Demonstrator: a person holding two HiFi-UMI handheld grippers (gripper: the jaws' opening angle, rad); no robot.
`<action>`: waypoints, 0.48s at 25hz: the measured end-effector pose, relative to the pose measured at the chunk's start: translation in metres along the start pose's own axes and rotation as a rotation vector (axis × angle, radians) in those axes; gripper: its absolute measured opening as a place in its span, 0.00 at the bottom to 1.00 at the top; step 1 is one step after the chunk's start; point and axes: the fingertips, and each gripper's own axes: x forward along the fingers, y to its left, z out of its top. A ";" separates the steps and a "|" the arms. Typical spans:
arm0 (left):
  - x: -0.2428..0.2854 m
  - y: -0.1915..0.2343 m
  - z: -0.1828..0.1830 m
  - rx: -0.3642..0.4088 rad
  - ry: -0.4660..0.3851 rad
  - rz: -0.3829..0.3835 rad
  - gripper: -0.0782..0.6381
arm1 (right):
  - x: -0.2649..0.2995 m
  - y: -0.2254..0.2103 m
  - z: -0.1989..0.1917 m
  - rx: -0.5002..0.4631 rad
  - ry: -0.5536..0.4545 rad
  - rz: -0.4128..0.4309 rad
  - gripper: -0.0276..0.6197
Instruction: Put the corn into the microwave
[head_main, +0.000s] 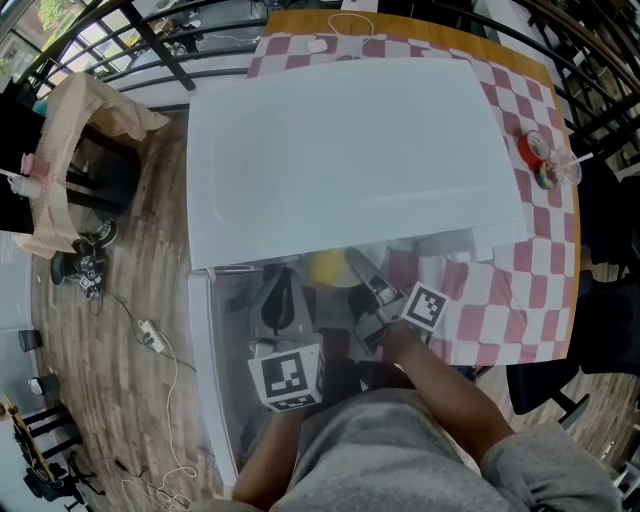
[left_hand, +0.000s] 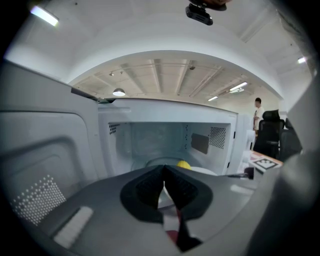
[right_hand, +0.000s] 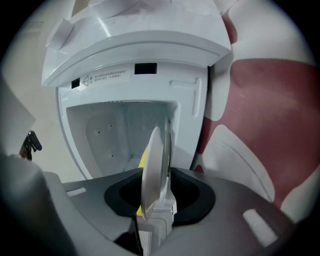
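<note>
1. The yellow corn (head_main: 328, 268) lies inside the white box-shaped microwave (head_main: 350, 150), on a round white plate (right_hand: 152, 170). In the head view it shows just under the front edge of the microwave's top, at 12 o'clock from the two grippers.
2. The right gripper (right_hand: 157, 200) reaches into the cavity. Its jaws stand partly apart with the plate's rim between them, and the pads do not seem to press on it, so it grips nothing.
3. The left gripper (left_hand: 165, 192) hangs before the opening, at 7 o'clock from the corn, its jaws together and empty.
4. The microwave's door (head_main: 225, 330) stands swung open at 9 o'clock of the opening.
5. The loading looks all but done. What is left, I judge, is to draw the right gripper clear of the plate and swing the door shut.
</note>
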 end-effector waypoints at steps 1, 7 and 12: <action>0.000 0.000 0.000 0.000 0.000 0.000 0.12 | -0.001 0.001 -0.001 -0.022 0.008 0.006 0.24; -0.001 0.001 0.000 0.003 -0.002 0.001 0.12 | -0.013 0.021 -0.001 -0.186 0.037 0.087 0.39; -0.005 0.002 0.003 0.016 -0.008 0.003 0.12 | -0.035 0.028 -0.006 -0.532 0.122 0.045 0.52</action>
